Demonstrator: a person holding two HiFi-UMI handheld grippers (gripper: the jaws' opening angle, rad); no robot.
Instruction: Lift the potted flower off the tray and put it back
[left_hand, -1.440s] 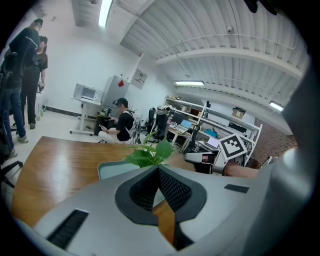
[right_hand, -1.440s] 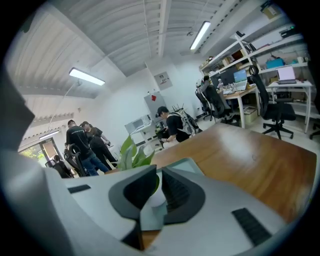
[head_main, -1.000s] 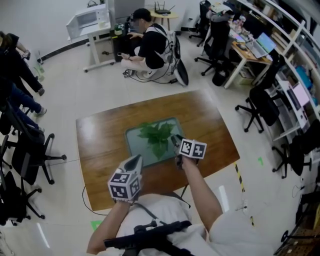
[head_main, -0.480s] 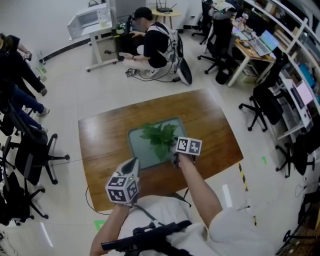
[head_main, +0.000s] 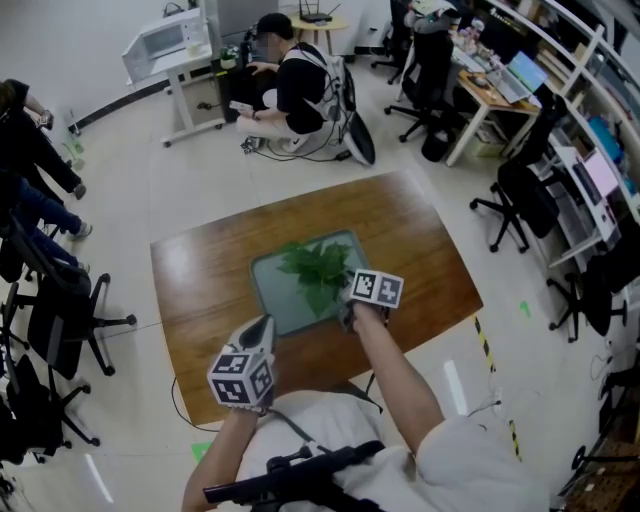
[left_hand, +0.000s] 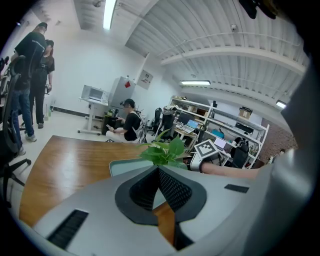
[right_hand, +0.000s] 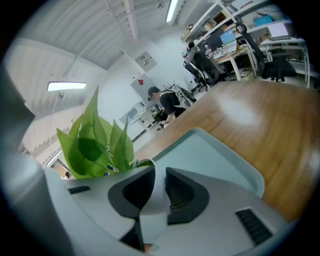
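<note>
The potted flower (head_main: 318, 270), green leaves in a white pot, stands on the right part of a pale green tray (head_main: 270, 300) in the middle of a wooden table (head_main: 200, 280). My right gripper (head_main: 347, 305) is at the pot's near right side. In the right gripper view its jaws are closing and the pot's white rim (right_hand: 142, 164) runs between its pads (right_hand: 177, 192), under the leaves (right_hand: 95, 140). My left gripper (head_main: 262, 330) hangs shut and empty over the table's near edge, left of the tray (left_hand: 122, 165), pointing at the plant (left_hand: 165, 150).
A person (head_main: 295, 85) crouches on the floor beyond the table's far side. Office chairs (head_main: 60, 300) stand to the left, and more chairs (head_main: 510, 200) and desks to the right. A cable lies on the floor near the table's front left corner.
My right gripper has edged in against the pot and its jaws, spread a second ago, have come together on the rim. The left gripper has stayed where it was.
</note>
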